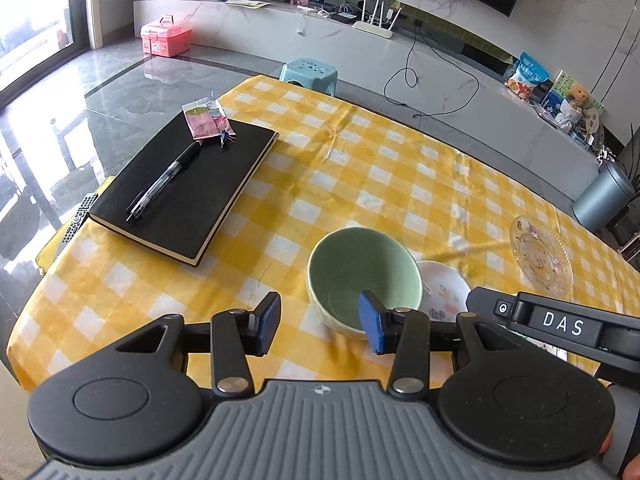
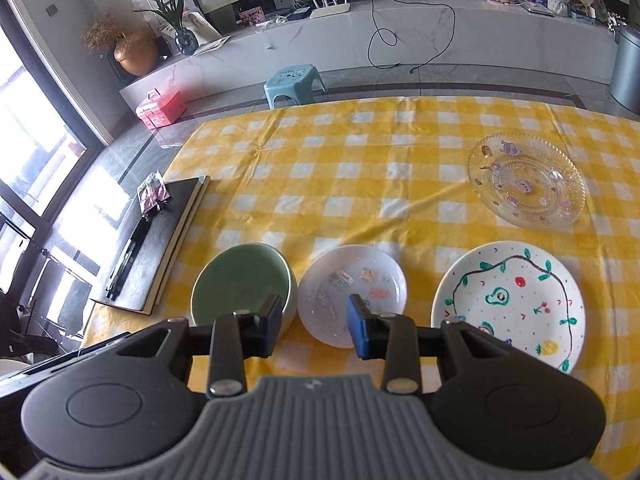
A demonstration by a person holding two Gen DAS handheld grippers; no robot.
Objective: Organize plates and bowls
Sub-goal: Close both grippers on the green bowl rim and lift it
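Left wrist: left tongs [image 1: 320, 326] apart, tilted down over green bowl [image 1: 362, 276].

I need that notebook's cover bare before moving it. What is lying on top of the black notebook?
On the black notebook lie a pen, a pink packet and a small dark clip-like item. Anything beneath the notebook is hidden.
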